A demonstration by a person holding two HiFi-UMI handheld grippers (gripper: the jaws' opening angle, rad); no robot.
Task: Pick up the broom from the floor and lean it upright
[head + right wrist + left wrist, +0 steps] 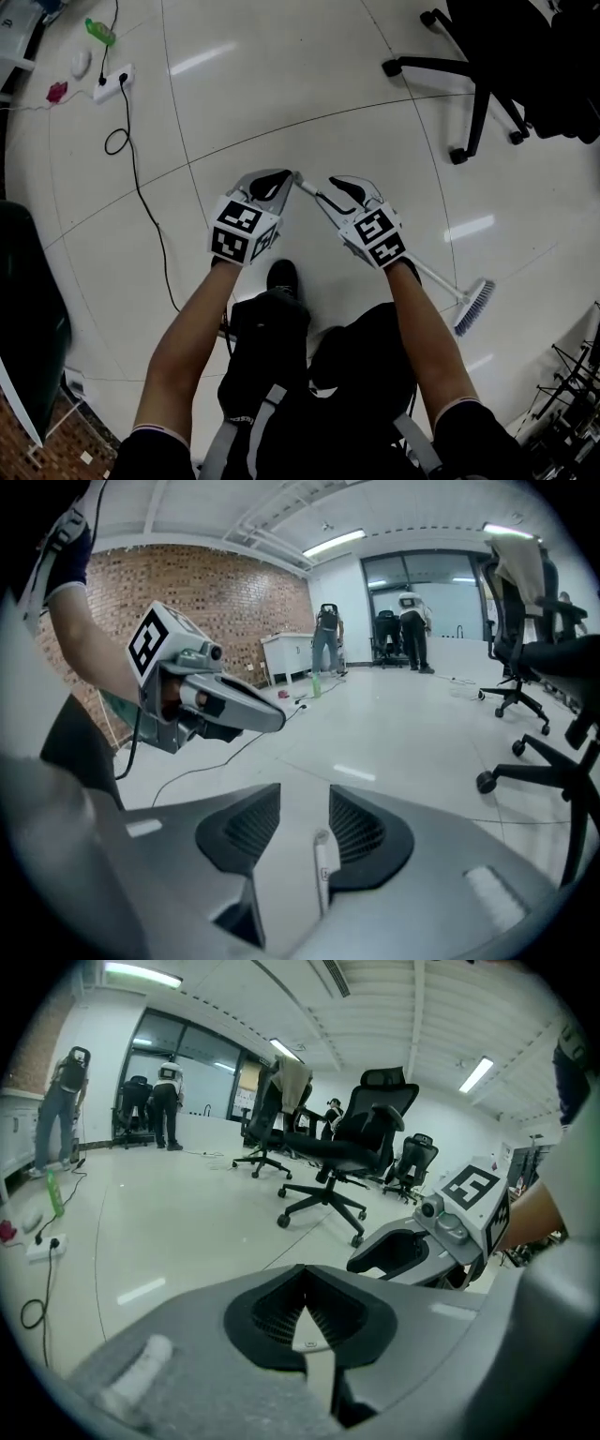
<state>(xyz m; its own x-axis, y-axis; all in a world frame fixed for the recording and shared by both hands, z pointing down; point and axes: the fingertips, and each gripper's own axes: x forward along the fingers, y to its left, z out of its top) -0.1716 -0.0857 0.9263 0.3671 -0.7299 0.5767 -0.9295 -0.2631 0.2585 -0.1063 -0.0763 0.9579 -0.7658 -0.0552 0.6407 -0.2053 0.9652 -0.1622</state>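
Hovering the released right hand-held gripper (305,791) over the white-handled, grey-bristled broom (474,305) at its eleven-o'clock end, I am readying a grasp; left hand-held gripper (305,1274) clenched.

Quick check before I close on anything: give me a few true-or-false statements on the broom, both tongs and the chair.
1. The broom lies flat on the floor. True.
2. Its brush head is at the left side of the head view. False: it is at the lower right, beside the person's right arm.
3. The right tongs are open. True.
4. The left tongs are spread wide. False: their pads meet at the tips.
5. The black office chair stands apart from the broom. True.
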